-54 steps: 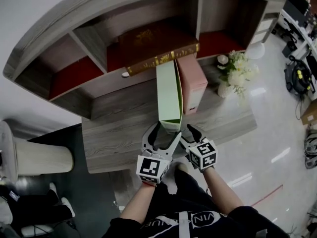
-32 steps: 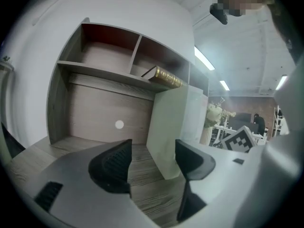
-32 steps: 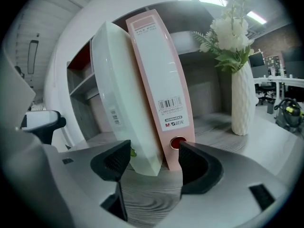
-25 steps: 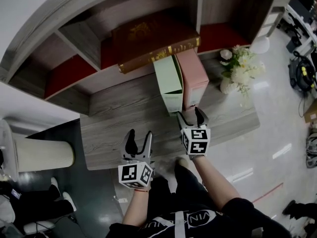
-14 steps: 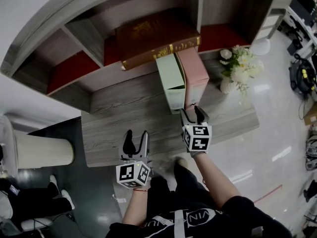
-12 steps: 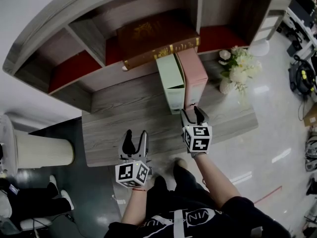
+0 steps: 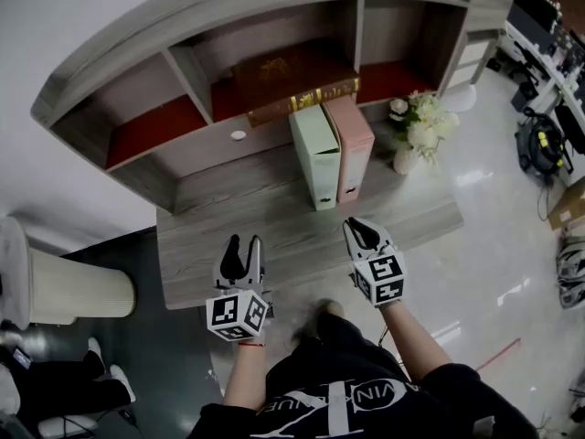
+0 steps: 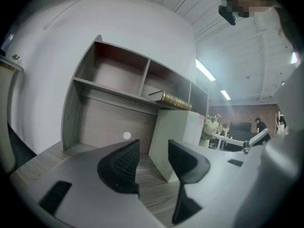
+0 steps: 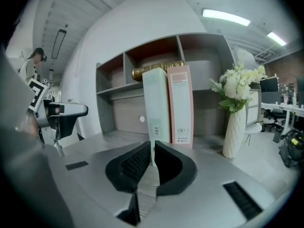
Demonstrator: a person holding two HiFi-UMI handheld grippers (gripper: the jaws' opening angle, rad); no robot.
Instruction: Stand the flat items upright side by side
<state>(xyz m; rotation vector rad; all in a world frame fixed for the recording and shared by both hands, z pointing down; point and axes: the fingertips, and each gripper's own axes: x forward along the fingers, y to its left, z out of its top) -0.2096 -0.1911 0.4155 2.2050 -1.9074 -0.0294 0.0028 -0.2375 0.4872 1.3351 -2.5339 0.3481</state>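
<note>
The green box file and pink box file stand upright and touching at the back of the desk. Over the desk's front edge both grippers have just been closing. The left gripper is half apart and the right gripper is nearly together, both empty.

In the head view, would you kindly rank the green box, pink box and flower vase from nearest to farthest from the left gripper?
1. Green box, up and right of the left gripper.
2. Pink box, just beyond it.
3. Flower vase, farthest right.
</note>
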